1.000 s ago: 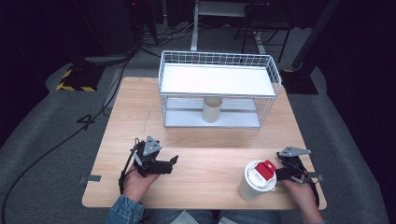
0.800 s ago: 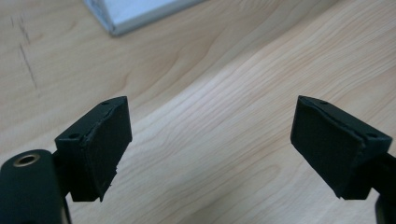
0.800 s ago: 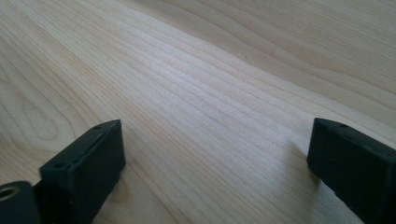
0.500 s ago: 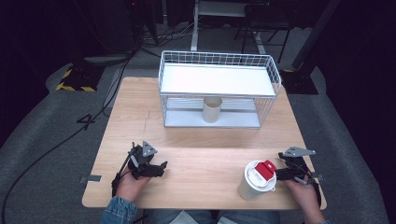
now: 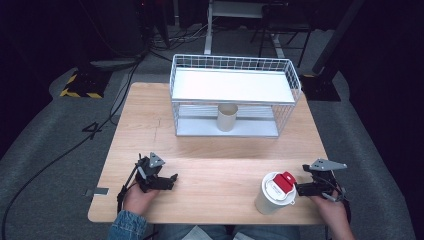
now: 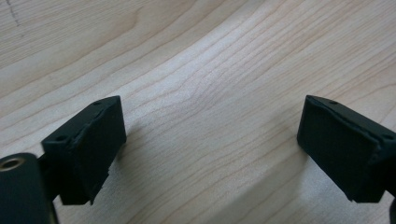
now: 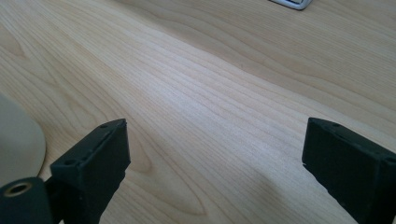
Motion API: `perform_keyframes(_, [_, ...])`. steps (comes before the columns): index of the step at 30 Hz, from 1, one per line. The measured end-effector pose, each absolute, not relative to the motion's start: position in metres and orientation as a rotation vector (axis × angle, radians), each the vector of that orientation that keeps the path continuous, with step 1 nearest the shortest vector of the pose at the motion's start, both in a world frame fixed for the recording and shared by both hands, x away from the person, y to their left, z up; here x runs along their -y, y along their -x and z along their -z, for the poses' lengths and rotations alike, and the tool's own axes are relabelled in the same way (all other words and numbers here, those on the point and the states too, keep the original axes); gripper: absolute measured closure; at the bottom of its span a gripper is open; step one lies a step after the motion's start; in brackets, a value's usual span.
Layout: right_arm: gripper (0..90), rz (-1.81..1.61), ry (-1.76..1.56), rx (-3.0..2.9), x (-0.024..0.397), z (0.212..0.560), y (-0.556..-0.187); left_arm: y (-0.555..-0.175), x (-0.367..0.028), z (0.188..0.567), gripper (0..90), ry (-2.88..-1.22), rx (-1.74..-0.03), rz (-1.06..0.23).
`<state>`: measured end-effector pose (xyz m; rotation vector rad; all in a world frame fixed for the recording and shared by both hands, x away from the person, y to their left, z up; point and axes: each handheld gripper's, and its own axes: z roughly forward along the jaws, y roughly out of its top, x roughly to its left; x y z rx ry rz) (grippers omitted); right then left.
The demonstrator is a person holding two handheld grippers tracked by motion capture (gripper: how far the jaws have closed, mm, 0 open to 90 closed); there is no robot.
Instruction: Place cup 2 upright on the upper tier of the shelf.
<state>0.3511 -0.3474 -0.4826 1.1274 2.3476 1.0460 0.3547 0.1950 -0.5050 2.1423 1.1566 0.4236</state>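
A white paper cup with a white lid and red tab (image 5: 274, 194) stands near the table's front right. My right gripper (image 5: 299, 189) rests on the table just right of it, open, with bare wood between its jaws (image 7: 215, 140); the cup's side (image 7: 18, 140) shows at the left edge of the right gripper view. My left gripper (image 5: 172, 179) lies low over the front left of the table. Its jaws have just been opening and now stand open with nothing between them (image 6: 212, 121). A brown paper cup (image 5: 227, 117) stands on the lower level of the wire rack (image 5: 230, 59).
The wooden table (image 5: 220, 150) has bare wood between the two grippers and the rack. The white wire rack carries a flat white shelf on top and takes up the far middle. Cables trail off the table's left side onto the grey floor.
My left gripper has slid a little toward the near left and sunk closer to the tabletop. The right gripper and the white cup have stayed put.
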Motion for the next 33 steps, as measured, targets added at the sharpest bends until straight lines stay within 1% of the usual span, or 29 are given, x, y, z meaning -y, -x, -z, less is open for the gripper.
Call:
perform_keyframes(7, [8.4, -1.065, -1.133, -2.342, 0.352, 0.481, -0.348, -0.355, -0.195, 0.505, 8.2, -2.141, -1.157, -0.422])
perform_keyframes(13, [8.4, -1.094, -1.121, -2.330, 0.353, 0.472, -0.341, -0.355, -0.195, 0.505, 8.3, -2.140, -1.157, -0.421])
perform_keyframes(23, [9.0, -1.202, -1.025, -2.320, 0.354, 0.444, -0.309, -0.354, -0.194, 0.505, 8.3, -2.138, -1.159, -0.420])
perform_keyframes(33, [9.0, -1.340, -0.925, -2.360, 0.347, 0.433, -0.281, -0.355, -0.195, 0.505, 8.3, -2.139, -1.159, -0.420])
